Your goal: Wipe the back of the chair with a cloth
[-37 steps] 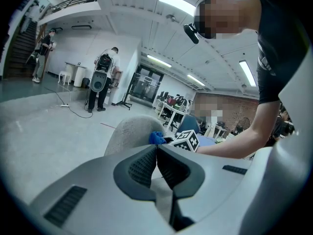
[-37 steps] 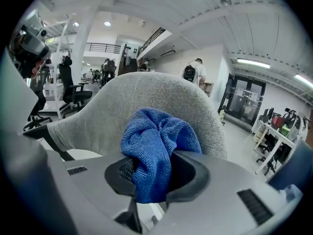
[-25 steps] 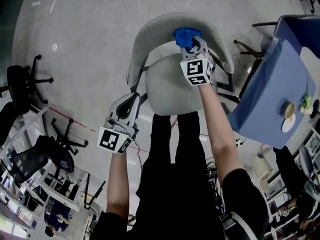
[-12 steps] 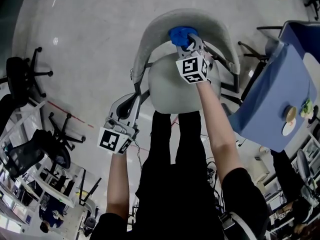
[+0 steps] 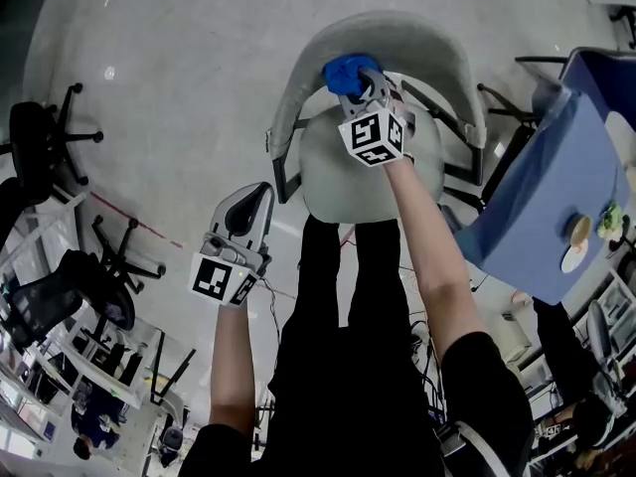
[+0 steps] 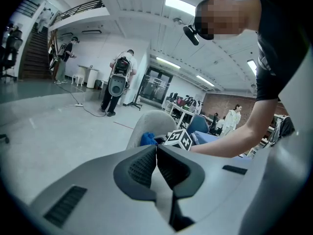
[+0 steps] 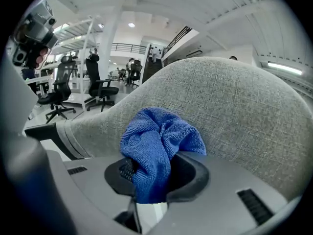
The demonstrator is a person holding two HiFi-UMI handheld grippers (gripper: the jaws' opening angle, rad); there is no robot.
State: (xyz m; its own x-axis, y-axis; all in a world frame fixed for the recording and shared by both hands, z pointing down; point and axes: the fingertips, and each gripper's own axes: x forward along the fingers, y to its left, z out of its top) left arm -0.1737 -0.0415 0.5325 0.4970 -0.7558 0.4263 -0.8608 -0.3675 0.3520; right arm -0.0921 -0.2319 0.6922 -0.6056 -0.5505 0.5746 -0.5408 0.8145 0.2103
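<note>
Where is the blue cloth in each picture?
Head view: the blue cloth is near the top middle, at the chair back.
Left gripper view: a small blue bit in the middle, just left of the marker cube.
Right gripper view: big, in the middle, pinched by the right gripper.
Shared landmark: the grey chair back, right by the cloth in all three views.

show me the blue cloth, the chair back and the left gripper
blue cloth (image 7: 157, 137), right gripper view, bunched middle
chair back (image 7: 247, 114), right gripper view, grey fabric
left gripper (image 6: 156, 152), left gripper view, between its shut fingertips
</note>
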